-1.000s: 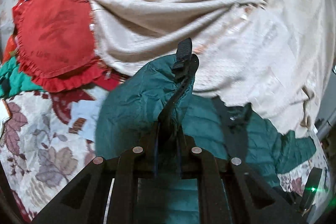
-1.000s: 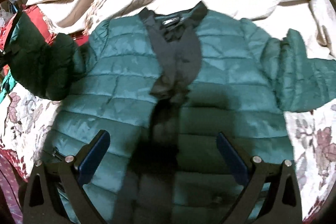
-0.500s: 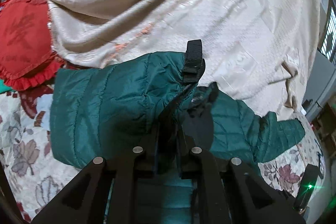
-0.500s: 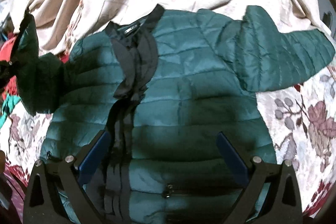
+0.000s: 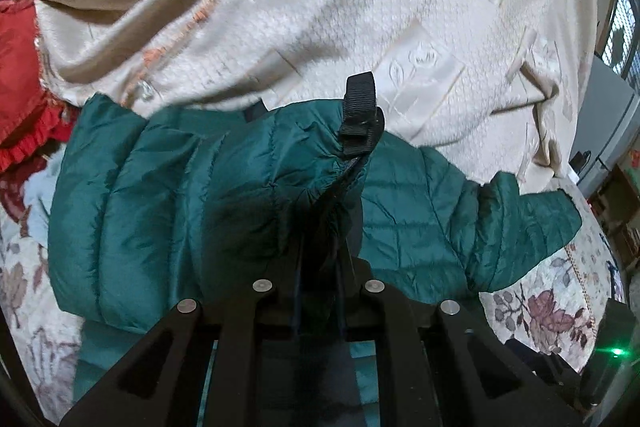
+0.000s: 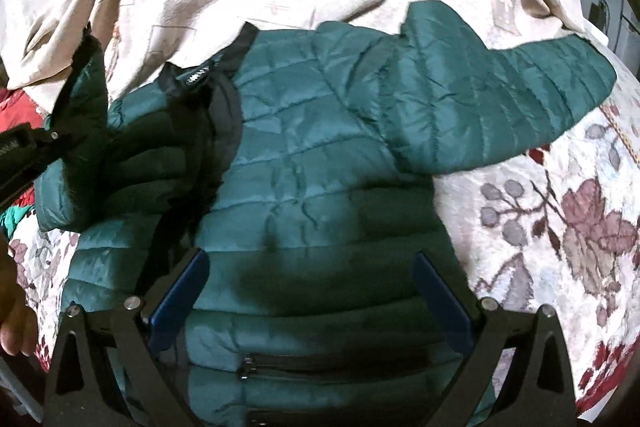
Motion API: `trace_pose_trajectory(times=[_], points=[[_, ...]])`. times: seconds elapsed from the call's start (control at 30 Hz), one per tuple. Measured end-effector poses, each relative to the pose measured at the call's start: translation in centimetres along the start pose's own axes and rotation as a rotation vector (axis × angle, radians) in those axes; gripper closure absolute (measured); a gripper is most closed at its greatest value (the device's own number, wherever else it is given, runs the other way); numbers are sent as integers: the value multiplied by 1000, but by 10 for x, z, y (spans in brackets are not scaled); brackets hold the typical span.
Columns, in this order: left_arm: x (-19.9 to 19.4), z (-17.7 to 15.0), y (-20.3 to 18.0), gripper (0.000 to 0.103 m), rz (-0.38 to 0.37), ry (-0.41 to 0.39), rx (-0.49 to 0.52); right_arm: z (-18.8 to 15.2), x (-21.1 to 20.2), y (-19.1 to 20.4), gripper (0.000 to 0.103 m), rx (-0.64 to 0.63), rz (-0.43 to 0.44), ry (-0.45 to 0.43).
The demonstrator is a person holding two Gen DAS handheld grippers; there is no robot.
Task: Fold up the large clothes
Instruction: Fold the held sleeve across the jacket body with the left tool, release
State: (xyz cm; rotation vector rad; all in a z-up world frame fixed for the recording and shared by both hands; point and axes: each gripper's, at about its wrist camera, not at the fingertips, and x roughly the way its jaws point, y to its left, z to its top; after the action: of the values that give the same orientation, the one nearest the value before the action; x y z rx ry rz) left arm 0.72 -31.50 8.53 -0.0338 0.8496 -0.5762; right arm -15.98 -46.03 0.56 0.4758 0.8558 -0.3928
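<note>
A dark green quilted jacket [image 6: 320,167] lies front up on the bed, black collar [image 6: 208,79] toward the blanket. Its far sleeve [image 6: 500,99] is spread out to the right. My left gripper [image 5: 332,211] is shut on the other sleeve's cuff [image 5: 240,195], where a black strap loop [image 5: 360,115] sticks up, and holds that sleeve raised over the jacket's chest. The right wrist view shows this left gripper [image 6: 24,155] at the left edge. My right gripper [image 6: 310,267] hangs open above the jacket's lower front, blue pads [image 6: 180,295] wide apart with nothing between them.
A crumpled cream blanket [image 5: 320,7] is heaped behind the jacket. A red frilled cushion [image 5: 20,87] lies at the left. The floral bedspread [image 6: 560,227] shows bare to the right of the jacket. A person's hand [image 6: 12,319] is at the lower left edge.
My left gripper has carried the sleeve to the right, from beside the red cushion to over the jacket's front. The open right gripper has drifted right across the jacket's body.
</note>
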Motion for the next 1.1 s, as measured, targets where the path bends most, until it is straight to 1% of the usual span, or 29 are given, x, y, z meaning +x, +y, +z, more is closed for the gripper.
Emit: trace_pose_trajectory(times=[0.17, 0.23, 0.4, 0.47, 0.53, 0.57, 0.63, 0.67, 0.7, 0.73, 0.8, 0.87, 0.97, 1.03, 1.1], points=[[25, -11, -6, 103, 2, 51, 0, -1, 5, -16, 0, 42, -5, 12], [33, -16, -8, 103, -9, 67, 0, -2, 7, -20, 0, 55, -5, 18], [37, -21, -11, 103, -22, 73, 5, -3, 11, -30, 0, 122, 30, 37], [36, -20, -8, 103, -41, 80, -9, -3, 11, -30, 0, 140, 40, 40], [35, -18, -1, 94, -84, 98, -31, -2, 10, -27, 0, 140, 44, 35], [33, -17, 2, 91, -105, 105, -40, -1, 9, -24, 0, 132, 45, 30], [25, -16, 11, 78, -154, 115, -62, 2, 8, -16, 0, 106, 50, 22], [19, -16, 16, 74, -179, 115, -67, 4, 8, -13, 0, 92, 51, 20], [14, -16, 20, 65, -190, 112, -68, 6, 9, -8, 0, 77, 53, 19], [5, -16, 27, 59, -194, 100, -66, 8, 10, -5, 0, 67, 56, 20], [-10, -17, 38, 57, -180, 70, -52, 11, 14, 1, 0, 55, 74, 23], [-23, -18, 54, 57, -138, 50, -29, 14, 17, 5, 0, 51, 87, 26], [-37, -23, 81, 57, -31, 21, -22, 23, 29, 16, 0, 9, 108, 21], [-41, -26, 100, 57, 21, 11, -36, 31, 41, 22, 0, -16, 102, 35], [-41, -31, 119, 57, 53, 16, -62, 40, 56, 24, 0, -13, 105, 49]])
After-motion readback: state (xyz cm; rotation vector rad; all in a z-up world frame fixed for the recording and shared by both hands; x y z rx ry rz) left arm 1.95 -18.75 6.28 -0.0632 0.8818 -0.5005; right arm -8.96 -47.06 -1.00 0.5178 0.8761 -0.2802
